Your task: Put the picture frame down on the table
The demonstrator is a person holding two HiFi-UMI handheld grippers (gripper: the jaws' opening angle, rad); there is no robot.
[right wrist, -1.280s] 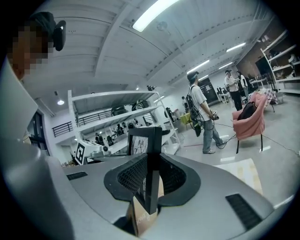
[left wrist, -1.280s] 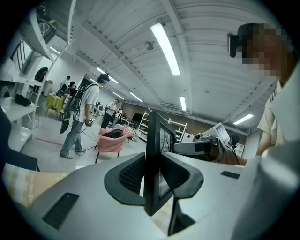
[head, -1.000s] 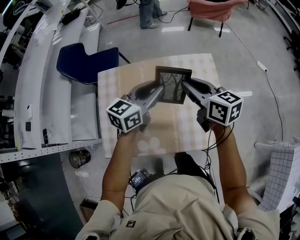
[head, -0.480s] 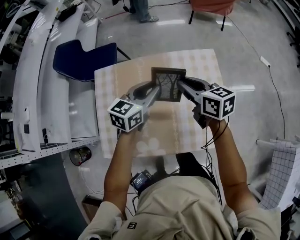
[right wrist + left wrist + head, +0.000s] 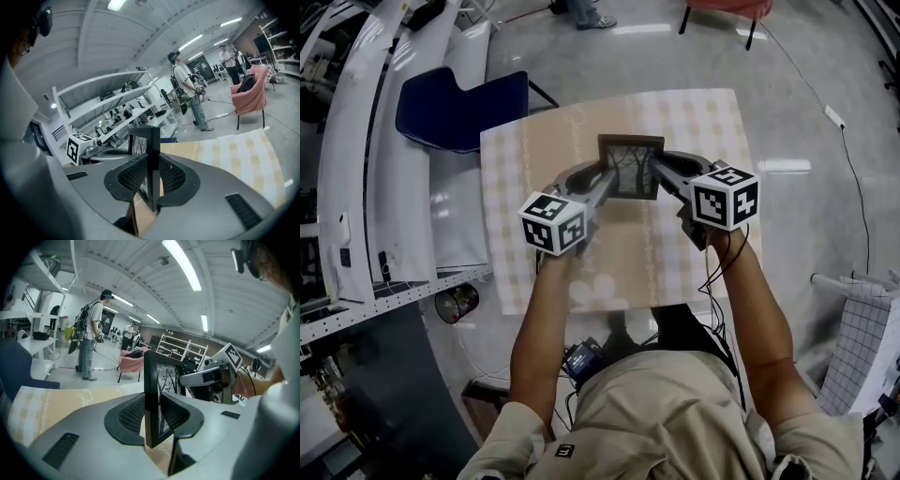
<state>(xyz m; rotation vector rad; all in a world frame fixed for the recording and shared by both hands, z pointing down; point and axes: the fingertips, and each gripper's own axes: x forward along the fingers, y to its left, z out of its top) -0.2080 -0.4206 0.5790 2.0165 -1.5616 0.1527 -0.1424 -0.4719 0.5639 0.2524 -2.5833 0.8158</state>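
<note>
A dark picture frame point(image 5: 630, 168) with a bare-tree print is shown from above. It is held upright over the middle of a table point(image 5: 520, 178) covered in a beige checked cloth.

Compared with a second ago, the frame appears smaller and farther from the head camera, and both arms are reached farther forward. From this it is judged that the frame is being lowered toward the cloth, so the put-down is under way but not finished. Whether the bottom edge touches the cloth cannot be told. In the left gripper view, some cloth is seen below the frame's lower corner.

The left gripper point(image 5: 607, 180) is closed on the frame's left edge, and the right gripper point(image 5: 658, 171) is closed on its right edge. In each gripper view the thin black edge is seen pinched between ribbed pads.

Nothing else is seen on the cloth, so no obstacle is found beneath the frame. A blue chair point(image 5: 459, 108) is placed just beside the table's far left corner, and a long white bench point(image 5: 356, 141) runs along the left. Farther off, a standing person point(image 5: 91, 341) with a backpack and a pink armchair point(image 5: 133, 359) are seen, well apart from the table.
</note>
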